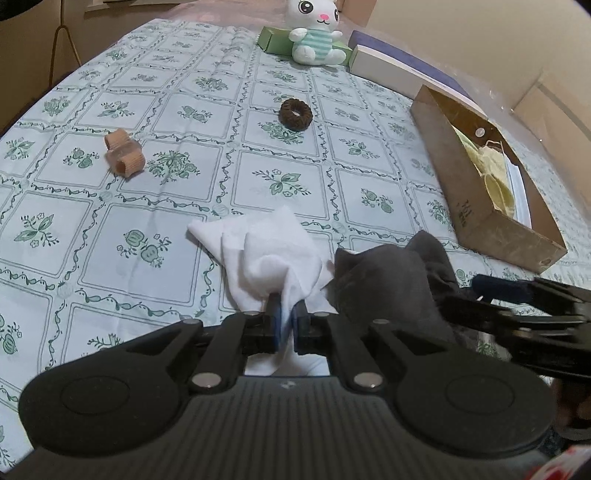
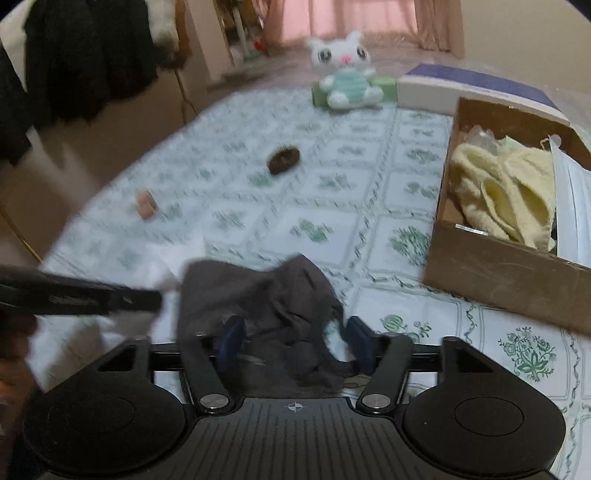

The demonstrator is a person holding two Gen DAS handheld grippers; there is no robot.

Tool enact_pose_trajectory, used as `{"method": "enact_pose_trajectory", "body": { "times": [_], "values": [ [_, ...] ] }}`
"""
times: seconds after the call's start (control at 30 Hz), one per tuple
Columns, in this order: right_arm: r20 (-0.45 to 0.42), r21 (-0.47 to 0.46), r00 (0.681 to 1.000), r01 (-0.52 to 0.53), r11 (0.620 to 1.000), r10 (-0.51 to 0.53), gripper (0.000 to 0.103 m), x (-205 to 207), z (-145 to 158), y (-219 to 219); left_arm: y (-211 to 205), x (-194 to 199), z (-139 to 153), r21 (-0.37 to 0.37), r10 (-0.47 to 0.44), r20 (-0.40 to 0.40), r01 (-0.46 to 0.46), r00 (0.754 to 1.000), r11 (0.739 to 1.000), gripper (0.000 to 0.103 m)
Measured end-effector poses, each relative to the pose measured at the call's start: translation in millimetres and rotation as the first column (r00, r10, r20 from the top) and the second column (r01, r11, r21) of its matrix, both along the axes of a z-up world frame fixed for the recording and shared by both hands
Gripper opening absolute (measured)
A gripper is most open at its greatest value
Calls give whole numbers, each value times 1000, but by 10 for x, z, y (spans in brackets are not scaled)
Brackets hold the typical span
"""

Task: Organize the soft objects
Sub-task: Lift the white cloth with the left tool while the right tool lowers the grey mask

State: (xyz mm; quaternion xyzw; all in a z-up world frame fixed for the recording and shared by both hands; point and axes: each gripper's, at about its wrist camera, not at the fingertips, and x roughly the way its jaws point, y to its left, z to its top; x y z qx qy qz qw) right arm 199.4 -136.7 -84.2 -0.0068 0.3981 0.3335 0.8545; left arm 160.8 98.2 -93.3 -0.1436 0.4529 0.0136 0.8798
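My left gripper (image 1: 287,314) is shut on a white cloth (image 1: 266,247), which bunches up ahead of the fingers over the table. My right gripper (image 2: 295,341) is open, its jaws wide on either side of a dark grey cloth (image 2: 258,295) that lies between them on the table; the grey cloth also shows in the left wrist view (image 1: 388,280). A brown scrunchie (image 1: 295,114) and a beige tube-shaped piece (image 1: 123,153) lie further out. A cardboard box (image 2: 498,273) at right holds pale yellow cloths (image 2: 498,195).
A white plush bunny (image 1: 317,33) sits at the far edge on a green box (image 1: 275,38), beside a white and purple box (image 1: 399,70). The table has a green-patterned tablecloth (image 1: 147,92). Dark clothes (image 2: 85,55) hang at far left.
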Motion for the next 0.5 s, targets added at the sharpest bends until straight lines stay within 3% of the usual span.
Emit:
{"method": "enact_pose_trajectory", "body": {
  "times": [0.07,0.17,0.37,0.5],
  "values": [
    [-3,55,1000,-23,998,23,86,-45,70,-29,2,0,-4,-2,-2,1,2,1000,1000,6],
    [-24,84,998,-56,995,58,91,-89,73,43,0,3,-3,2,-5,1,5,1000,1000,7],
    [46,-108,988,-142,984,147,94,-187,-66,387,10,5,-6,-4,-7,-3,7,1000,1000,8],
    [133,-225,985,-81,971,113,94,-149,-177,450,-4,9,-5,9,-12,-1,12,1000,1000,9]
  ]
}}
